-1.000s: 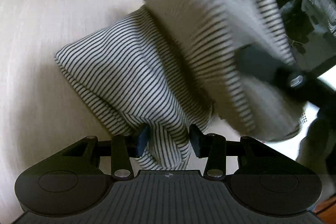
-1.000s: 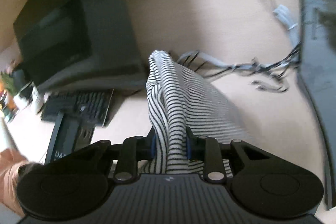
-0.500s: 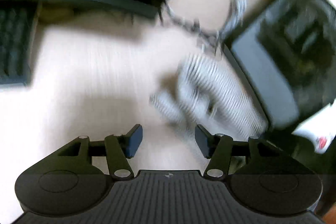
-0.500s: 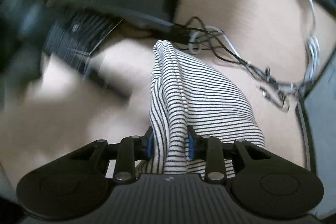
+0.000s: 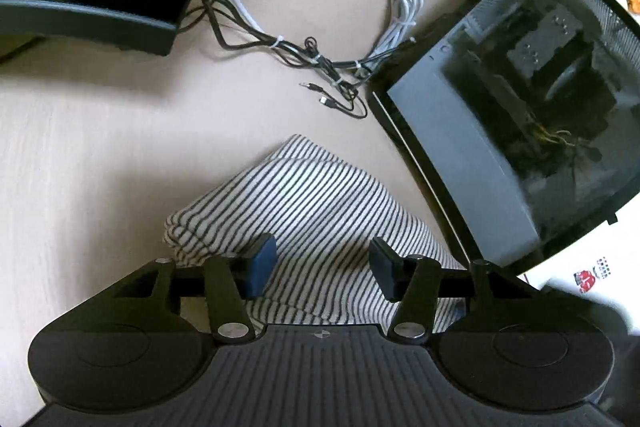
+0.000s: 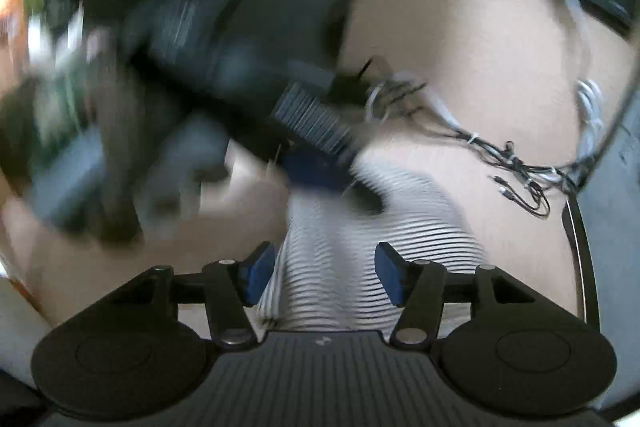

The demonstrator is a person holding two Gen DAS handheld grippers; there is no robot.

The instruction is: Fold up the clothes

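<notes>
in the left wrist view, the left gripper (image 5: pixel 322 265) hung with its jaws spread wide and nothing between them, low over the striped garment (image 5: pixel 316 227). the garment lay as a folded bundle on the pale table (image 5: pixel 100 155), just beside the glass-sided computer case (image 5: pixel 520 131) and near the tangle of cables (image 5: pixel 320 63). to finish the fold well, i judged the layered edge at the left should be squared and pressed flat, not re-pinched.

in the right wrist view, much blurred by motion, the right gripper (image 6: pixel 324 277) was likewise released, pads apart above the striped garment (image 6: pixel 376 239). a dark blurred shape crossed above; likely the other gripper. a tidy finish called for keeping clear of the cables (image 6: pixel 516 163).
</notes>
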